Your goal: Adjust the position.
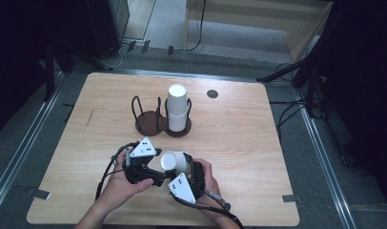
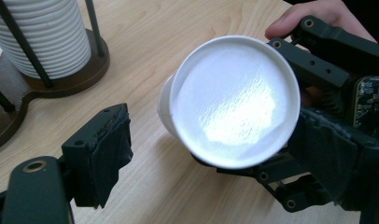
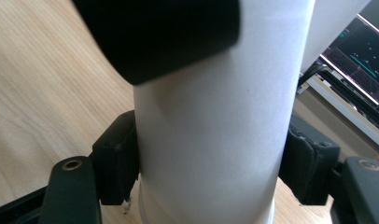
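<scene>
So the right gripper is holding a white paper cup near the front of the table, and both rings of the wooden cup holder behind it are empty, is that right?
Not quite. The right gripper does hold the white paper cup, but only the left ring of the wooden cup holder is empty; the right ring carries a stack of cups, as the high view shows.

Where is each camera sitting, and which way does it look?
High view: above the person's side, looking forward and down at the table; both hands and grippers show.
Left gripper view: rides the left gripper, facing the paper cup; its black jaws show.
Right gripper view: rides the right gripper, looking along jaws clamped on the cup's wall.
Shared: every view has the cup; the high and left gripper views share the cup holder.
</scene>
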The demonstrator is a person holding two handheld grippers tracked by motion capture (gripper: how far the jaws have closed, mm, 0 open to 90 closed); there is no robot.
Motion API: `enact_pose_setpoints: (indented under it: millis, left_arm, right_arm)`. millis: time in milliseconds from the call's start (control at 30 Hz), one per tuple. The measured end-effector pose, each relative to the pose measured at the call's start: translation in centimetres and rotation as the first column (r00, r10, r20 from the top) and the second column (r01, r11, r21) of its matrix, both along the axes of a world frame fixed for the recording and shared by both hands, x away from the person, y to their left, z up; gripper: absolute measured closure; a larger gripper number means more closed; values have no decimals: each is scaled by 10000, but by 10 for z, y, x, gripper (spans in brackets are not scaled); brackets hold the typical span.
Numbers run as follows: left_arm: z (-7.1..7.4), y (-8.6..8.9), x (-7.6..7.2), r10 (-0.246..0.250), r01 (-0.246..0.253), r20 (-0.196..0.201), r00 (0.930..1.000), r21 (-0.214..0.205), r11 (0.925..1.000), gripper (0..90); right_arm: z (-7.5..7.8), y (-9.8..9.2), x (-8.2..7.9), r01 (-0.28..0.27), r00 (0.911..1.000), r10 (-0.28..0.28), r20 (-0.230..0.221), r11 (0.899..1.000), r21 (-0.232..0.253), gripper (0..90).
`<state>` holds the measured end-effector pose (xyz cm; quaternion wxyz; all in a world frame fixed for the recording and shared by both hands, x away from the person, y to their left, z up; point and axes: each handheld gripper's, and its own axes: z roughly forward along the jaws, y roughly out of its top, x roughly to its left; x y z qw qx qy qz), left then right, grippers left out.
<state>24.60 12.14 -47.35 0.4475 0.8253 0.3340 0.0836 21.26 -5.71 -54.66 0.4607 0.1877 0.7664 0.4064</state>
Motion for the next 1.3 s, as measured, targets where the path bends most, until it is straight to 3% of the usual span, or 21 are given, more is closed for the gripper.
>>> enact_pose_setpoints:
  millis: [367,600,733,833,900,1033,1200,1300]
  left_arm:
    - [-1,-9,-2,-177,183,-106,9998,581,9981,167]
    - [-1,-12,-3,-210,213,-55,9998,703,9973,289]
    - [-2,-11,-3,-274,276,-40,9996,742,9969,316]
    - [-2,-9,-3,-102,85,210,9997,824,9966,332]
    - [-2,-8,-3,-43,29,217,9998,656,9978,336]
    - [-3,0,-1,341,-332,434,9985,-226,9992,335]
    - [-4,2,-1,695,-671,749,9948,-335,9972,334]
    - [-5,5,-2,1140,-1101,1230,9858,-378,9932,334]
  right_arm:
    - [-1,3,-4,-380,9993,381,63,9992,-122,294]
    - [-2,3,-5,-613,9981,614,86,9980,-133,290]
    - [-3,3,-4,-638,9980,638,-16,9979,-61,237]
    - [-1,2,-3,-750,9972,750,7,9972,56,168]
    - [0,2,-3,-773,9970,773,-6,9970,70,153]
    - [3,-1,-2,-716,9974,713,93,9969,330,129]
    - [7,-3,-2,-557,9984,551,117,9967,592,118]
    - [10,-4,-1,-553,9985,549,71,9954,780,108]
